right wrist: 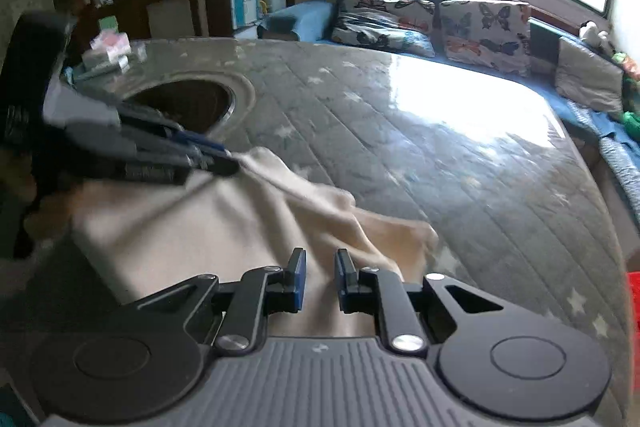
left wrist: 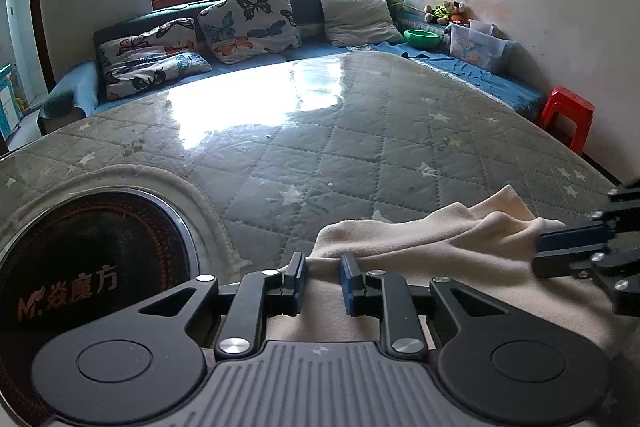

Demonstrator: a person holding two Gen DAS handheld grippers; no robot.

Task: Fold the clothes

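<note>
Cream cloth (left wrist: pixel 452 259) fills the near edge of the quilted surface (left wrist: pixel 360 131), bunched just beside the round black cooktop (left wrist: pixel 92 267) set into it, on the side away from the butterfly cushions (left wrist: pixel 248 23). On its cooktop-side edge the left gripper (left wrist: pixel 323 283) has its jaws drawn narrow with a fold of cloth between the blue pads, apparently pinched. At the far end from the cooktop, the right gripper (right wrist: pixel 321 279) is likewise narrowed over the cloth; whether its pads press the cloth cannot be told. The garment's long axis runs between the two grippers, each at an end, so the coming fold likely turns on bringing one end over to the other.
</note>
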